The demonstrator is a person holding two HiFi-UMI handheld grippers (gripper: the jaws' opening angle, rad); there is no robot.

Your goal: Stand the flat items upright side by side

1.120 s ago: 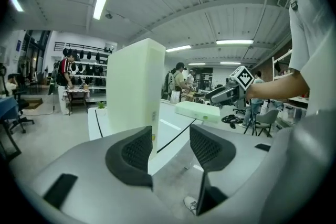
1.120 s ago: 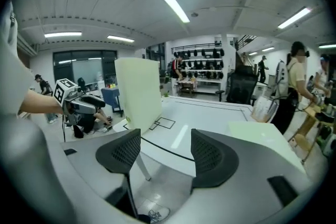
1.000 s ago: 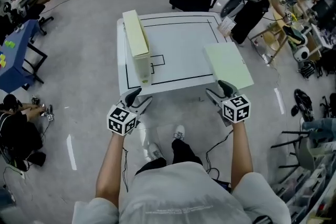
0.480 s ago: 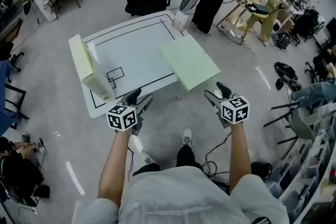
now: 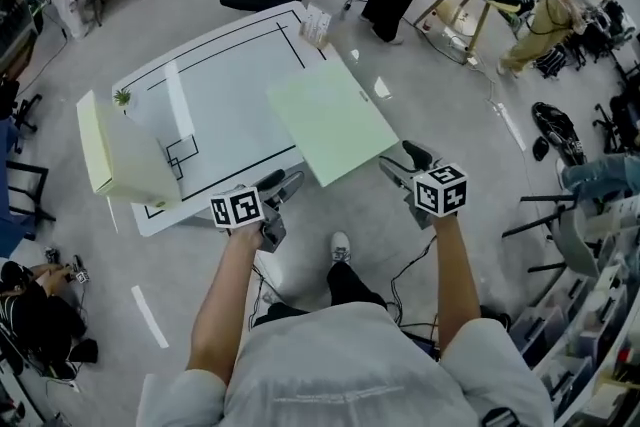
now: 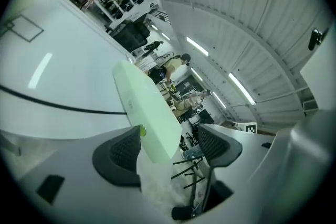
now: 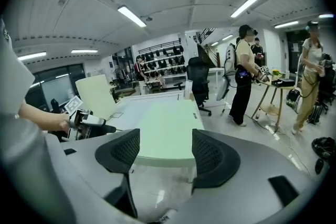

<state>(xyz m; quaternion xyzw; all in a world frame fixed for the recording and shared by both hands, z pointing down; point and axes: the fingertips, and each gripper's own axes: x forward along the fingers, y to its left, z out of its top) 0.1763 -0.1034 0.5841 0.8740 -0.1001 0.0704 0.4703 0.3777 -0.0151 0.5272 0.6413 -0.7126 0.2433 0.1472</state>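
At the far left the cream box (image 5: 125, 165) stands upright on the corner of the worktop (image 5: 215, 85), right at the edge. A bump while its neighbour is set beside it could topple it or send it to the floor.

The left claw (image 5: 285, 185) is spread, its jaws having just been opening. The near corner of the green box (image 5: 330, 120) shows in the gap, but no pad presses on it. A pinch on that corner alone would probably let the broad box swing or slip out.

The green box lies flat, its near right part hanging past the worktop's edge. Pressing down there could tip it off.

The right claw (image 5: 402, 160) is also spread and empty, aimed at the box's near edge. If the two claws close unevenly, the box may twist as it rises.
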